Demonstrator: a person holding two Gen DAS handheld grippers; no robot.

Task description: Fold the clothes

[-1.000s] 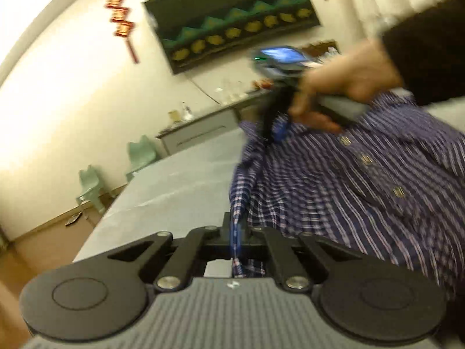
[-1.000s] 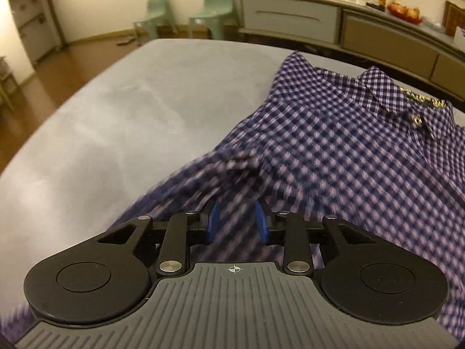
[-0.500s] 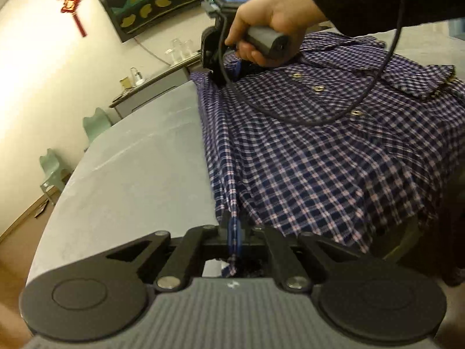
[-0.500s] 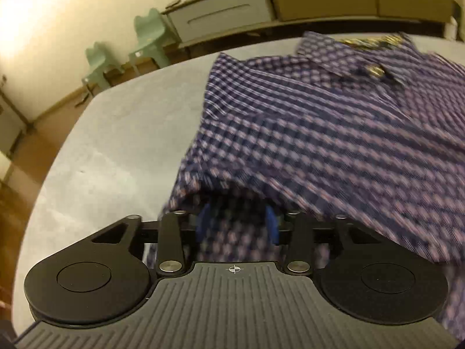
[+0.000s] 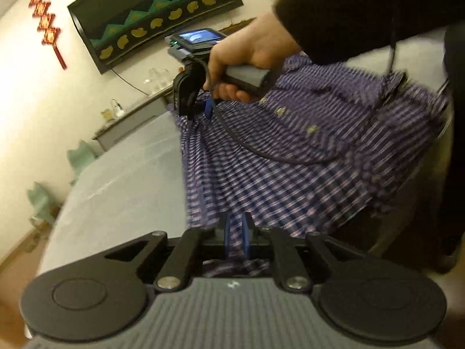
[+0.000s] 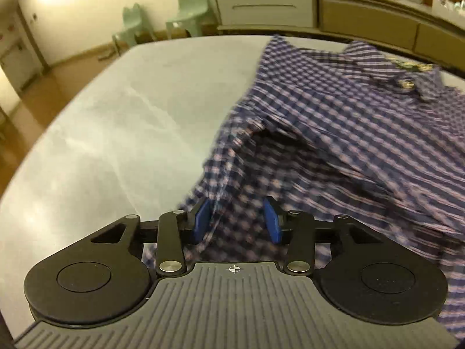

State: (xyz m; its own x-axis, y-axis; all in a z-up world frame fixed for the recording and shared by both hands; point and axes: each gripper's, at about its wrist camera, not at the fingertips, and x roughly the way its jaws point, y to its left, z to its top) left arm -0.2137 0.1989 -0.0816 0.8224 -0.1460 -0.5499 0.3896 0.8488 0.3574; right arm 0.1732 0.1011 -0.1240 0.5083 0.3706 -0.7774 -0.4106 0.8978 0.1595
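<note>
Figure: 2 hand-held grippers on a plaid shirt that lies button side up on a grey table. The garment covers the side of the tabletop nearest the person, its collar pointing toward the far edge by the sideboard and its lower part draping over the near edge in the left wrist view. The left gripper has its blue pads set a narrow gap apart with a strip of the shirt's side edge running between them; motion blur leaves it unclear whether the cloth is pinched or merely passing through, so its state cannot be told. The right gripper, seen in the person's hand from the left wrist view, stands with its jaws spread wide over a raised fold of the same side edge, releasing nothing and gripping nothing. Placing 1 tool near the hem and 1 farther up the same edge suits handling that edge as a straight line, as a lengthwise fold would require. Whether the edge is being taken up or let go cannot be judged.
</note>
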